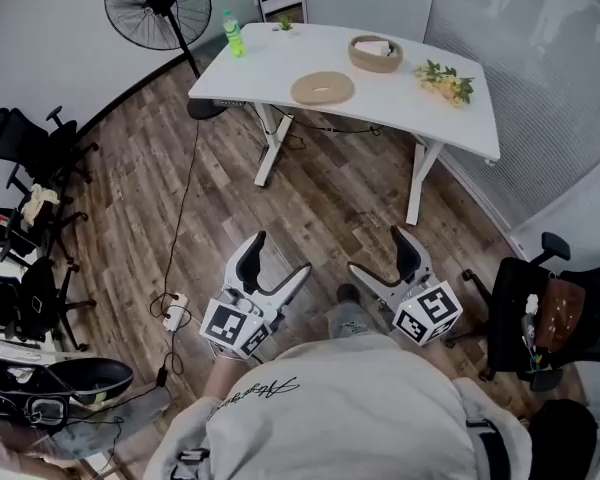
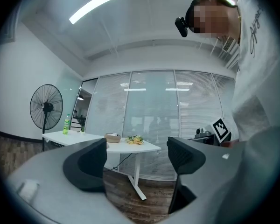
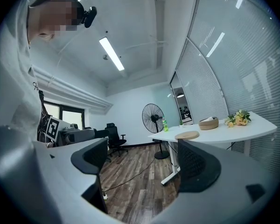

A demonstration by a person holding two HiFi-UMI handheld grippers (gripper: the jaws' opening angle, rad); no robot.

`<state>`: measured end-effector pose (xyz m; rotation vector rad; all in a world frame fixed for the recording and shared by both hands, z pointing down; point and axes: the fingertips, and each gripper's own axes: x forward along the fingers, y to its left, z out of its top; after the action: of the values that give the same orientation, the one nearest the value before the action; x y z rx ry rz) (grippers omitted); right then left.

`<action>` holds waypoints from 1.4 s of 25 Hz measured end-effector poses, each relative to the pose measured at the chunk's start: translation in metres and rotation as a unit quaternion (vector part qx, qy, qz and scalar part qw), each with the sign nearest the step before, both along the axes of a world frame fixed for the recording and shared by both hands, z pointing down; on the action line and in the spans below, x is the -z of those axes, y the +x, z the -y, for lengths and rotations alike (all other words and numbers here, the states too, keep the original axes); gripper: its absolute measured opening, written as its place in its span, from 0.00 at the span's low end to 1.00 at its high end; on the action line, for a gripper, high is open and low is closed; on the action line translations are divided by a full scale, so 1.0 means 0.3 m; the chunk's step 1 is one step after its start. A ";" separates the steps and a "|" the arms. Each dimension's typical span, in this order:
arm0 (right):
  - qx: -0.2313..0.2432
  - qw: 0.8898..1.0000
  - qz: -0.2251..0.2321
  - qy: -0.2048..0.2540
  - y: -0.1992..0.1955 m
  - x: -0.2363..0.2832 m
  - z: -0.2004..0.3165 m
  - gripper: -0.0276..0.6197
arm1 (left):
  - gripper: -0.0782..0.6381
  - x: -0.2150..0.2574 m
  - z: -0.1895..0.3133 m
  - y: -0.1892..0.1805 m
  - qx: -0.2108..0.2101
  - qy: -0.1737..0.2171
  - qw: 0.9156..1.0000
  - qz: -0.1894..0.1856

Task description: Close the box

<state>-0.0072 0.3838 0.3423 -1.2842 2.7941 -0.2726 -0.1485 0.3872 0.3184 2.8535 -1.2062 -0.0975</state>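
**Tongs wide and empty, box far off on the worktop**

Nearest, the left tongs (image 1: 280,255) and right tongs (image 1: 378,251) were held level over the wood-plank floor (image 1: 310,198). Both were spread wide with nothing between their dark ribbed pads, probably readied for the approach. Farther off, on the smooth white worktop (image 1: 270,63), the flat round woven lid (image 1: 322,89) lay just near-left of the open, round woven box (image 1: 375,54), well beyond reach.
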 end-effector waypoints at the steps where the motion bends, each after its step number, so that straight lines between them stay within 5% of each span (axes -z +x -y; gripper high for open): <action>1: 0.001 1.000 -0.001 0.000 0.005 -0.001 0.028 0.74 | 0.66 0.001 0.025 0.007 0.001 0.001 1.000 0.001; 35: 0.066 0.998 -0.008 0.000 0.230 0.023 0.681 0.74 | 0.66 0.040 0.615 0.217 0.069 0.015 0.997 -0.001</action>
<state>0.0619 0.1797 0.3353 -1.1087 2.8973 -0.2682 -0.0833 0.2026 0.3063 2.7909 -1.4128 -0.1245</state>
